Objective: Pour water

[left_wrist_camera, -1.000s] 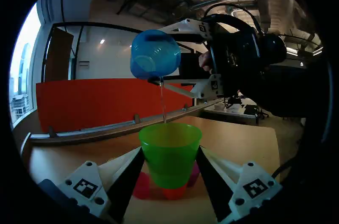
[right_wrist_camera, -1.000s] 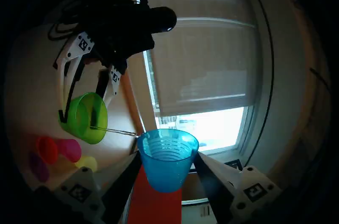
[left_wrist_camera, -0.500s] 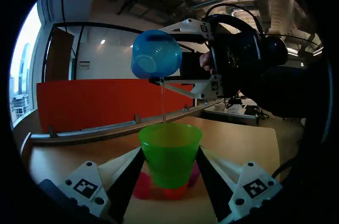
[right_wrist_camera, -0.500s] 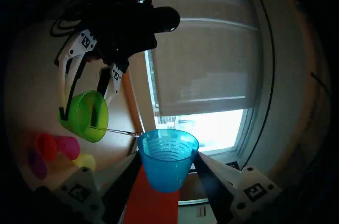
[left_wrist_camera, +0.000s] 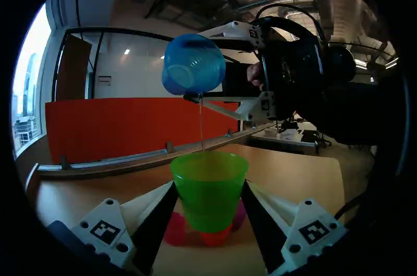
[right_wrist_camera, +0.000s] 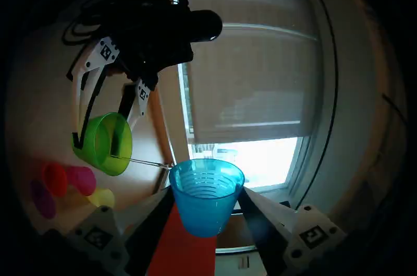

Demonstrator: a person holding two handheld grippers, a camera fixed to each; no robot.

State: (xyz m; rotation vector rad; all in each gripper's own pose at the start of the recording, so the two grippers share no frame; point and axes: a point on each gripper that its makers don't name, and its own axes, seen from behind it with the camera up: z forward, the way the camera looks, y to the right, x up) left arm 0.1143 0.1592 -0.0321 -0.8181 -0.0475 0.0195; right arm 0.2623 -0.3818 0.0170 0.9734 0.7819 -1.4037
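A thin stream of water (left_wrist_camera: 200, 124) falls from the lip of the tipped blue cup (left_wrist_camera: 194, 64) into the upright green cup (left_wrist_camera: 209, 190) directly below it, both held over the tabletop (left_wrist_camera: 297, 171). My right hand-held gripper (right_wrist_camera: 207, 195) is closed on the blue cup, one finger pressing each side, and my left hand-held gripper (left_wrist_camera: 208, 192) clamps the green cup the same way. Near the green cup, a red cup (right_wrist_camera: 54, 179), a pink cup (right_wrist_camera: 82, 179), a purple cup (right_wrist_camera: 40, 199) and a yellow cup (right_wrist_camera: 102, 198) stand close together on the tabletop, with a bright window (right_wrist_camera: 245, 156) beyond.
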